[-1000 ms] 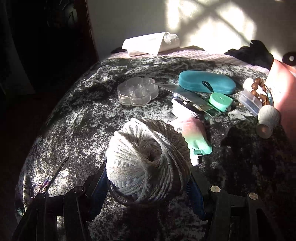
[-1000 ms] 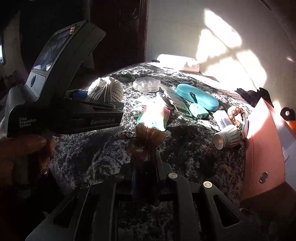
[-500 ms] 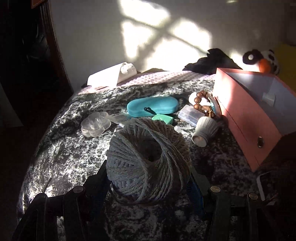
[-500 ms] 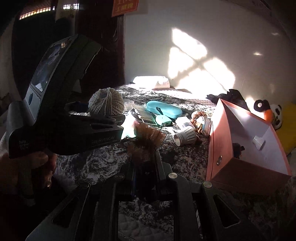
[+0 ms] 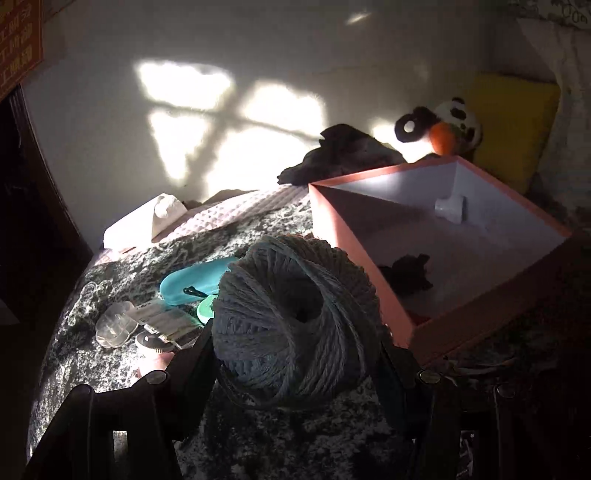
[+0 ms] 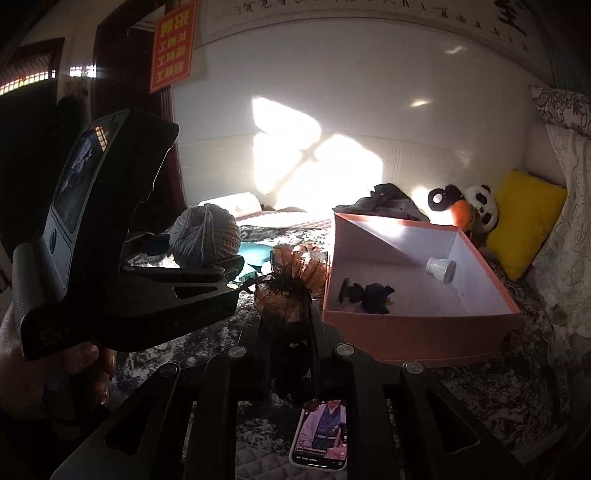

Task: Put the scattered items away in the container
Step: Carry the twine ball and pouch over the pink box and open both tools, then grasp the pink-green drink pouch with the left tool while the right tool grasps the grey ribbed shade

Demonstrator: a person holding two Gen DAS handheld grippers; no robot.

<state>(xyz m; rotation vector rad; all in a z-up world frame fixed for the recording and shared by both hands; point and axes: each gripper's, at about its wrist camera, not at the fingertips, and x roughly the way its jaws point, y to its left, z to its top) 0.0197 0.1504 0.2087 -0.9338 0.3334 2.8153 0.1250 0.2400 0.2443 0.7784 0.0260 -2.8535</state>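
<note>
Bed (image 5: 110, 369): our box (image 5: 354, 236) sits on it.
Left gripper (image 5: 295, 354): we clamp yarn (image 5: 295, 317) beside box.
Right gripper (image 6: 291, 332): we pinch pouch (image 6: 295, 280) near box.

A bedroom in a home. Shown by a bed under a dark mottled velvet bedspread (image 5: 110, 369), a padded white headboard (image 6: 369, 155), a yellow pillow (image 6: 524, 218) and panda plush (image 6: 476, 206) against it, calligraphy scroll (image 6: 369, 22) above, red paper notice (image 6: 171, 44) by the dark wooden door frame (image 6: 110, 74), window-shaped sunlight across the wall.
</note>
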